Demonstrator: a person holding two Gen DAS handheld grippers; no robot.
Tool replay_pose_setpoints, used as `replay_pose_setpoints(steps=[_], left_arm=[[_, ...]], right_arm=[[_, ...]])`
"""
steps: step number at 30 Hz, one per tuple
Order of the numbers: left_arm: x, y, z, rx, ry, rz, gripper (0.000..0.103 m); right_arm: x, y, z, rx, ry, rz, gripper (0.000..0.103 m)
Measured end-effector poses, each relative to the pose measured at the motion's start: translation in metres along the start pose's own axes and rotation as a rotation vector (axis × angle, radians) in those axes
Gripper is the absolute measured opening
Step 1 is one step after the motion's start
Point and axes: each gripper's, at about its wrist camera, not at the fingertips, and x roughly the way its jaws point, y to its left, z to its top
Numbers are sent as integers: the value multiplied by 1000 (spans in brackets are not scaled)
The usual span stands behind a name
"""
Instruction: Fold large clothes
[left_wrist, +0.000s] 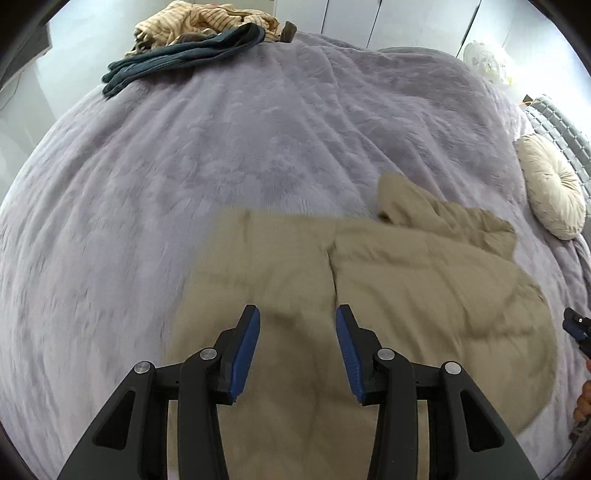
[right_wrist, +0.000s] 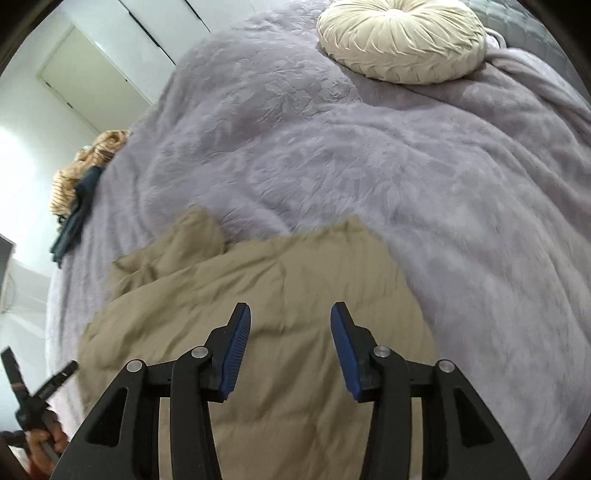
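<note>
1. Lilac plush bedspread (left_wrist: 258, 147) covers the bed; the tan quilted garment (left_wrist: 424, 295) lies half-folded at its near edge.
2. Left gripper (left_wrist: 297, 332) and right gripper (right_wrist: 290, 328) hover part-open, empty.
3. Risk: the rumpled far corner may unfold if regrasped carelessly.

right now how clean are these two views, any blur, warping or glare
Left wrist view: strong fisheye bend with dark corners; the tan garment and purple blanket smear near the left gripper, whose jaws stand open and sharp. Right wrist view: same warp; bright washed-out wall at left, round cushion fairly crisp, right gripper open and sharp.
</note>
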Motion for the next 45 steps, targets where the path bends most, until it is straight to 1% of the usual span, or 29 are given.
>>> replay_pose_setpoints(steps=[4, 7, 8, 11, 15, 16, 17, 18, 19, 20, 25, 28, 31, 34, 36, 38, 40, 42, 43, 45], left_arm=[[-20, -2, -36, -1, 14, 5, 45], [-25, -4, -58, 16, 45, 11, 45], [-27, -5, -67, 10, 59, 17, 45], [-30, -6, -93, -8, 100, -2, 45], [-39, -12, -119, 14, 102, 18, 45], [-41, -13, -123, 17, 105, 19, 49], [-43, -13, -127, 16, 106, 15, 73], [-46, -13, -131, 11, 96, 11, 85], [-50, -12, -134, 3, 73, 6, 93], [-53, -12, -136, 1, 61, -3, 93], [-49, -8, -147, -26, 89, -8, 93], [-44, -4, -151, -48, 92, 9, 93], [-39, 3, -155, -99, 119, -30, 94], [-34, 11, -155, -148, 133, -59, 94], [-34, 11, -157, -155, 125, -57, 94], [-33, 11, -157, -150, 118, -36, 94], [-30, 12, -158, -157, 124, -43, 94], [-27, 15, -159, -180, 133, -66, 94], [-26, 17, -159, -195, 136, -82, 94], [-25, 19, -160, -214, 139, -80, 94]], right_arm=[[-19, -3, -31, 35, 22, 31, 50], [-29, -6, -56, 59, 45, 46, 52], [-31, -7, -63, 69, 52, 49, 53], [-35, -13, -87, 103, 80, 61, 54], [-33, -23, -114, 156, 130, 60, 55], [-33, -25, -121, 167, 140, 60, 55], [-33, -27, -127, 178, 152, 62, 56], [-33, -29, -134, 187, 160, 63, 56], [-33, -31, -139, 193, 165, 62, 58], [-33, -32, -143, 200, 171, 61, 58], [-28, -36, -158, 233, 197, 74, 60], [-23, -38, -162, 262, 205, 95, 67], [-19, -41, -166, 301, 205, 125, 70], [-15, -44, -168, 340, 206, 159, 81], [-12, -44, -169, 348, 209, 176, 81], [-9, -45, -169, 358, 213, 187, 84], [-6, -45, -169, 373, 216, 201, 84], [-3, -46, -170, 388, 216, 217, 93], [-2, -45, -170, 394, 213, 229, 103], [0, -43, -171, 405, 198, 256, 103]])
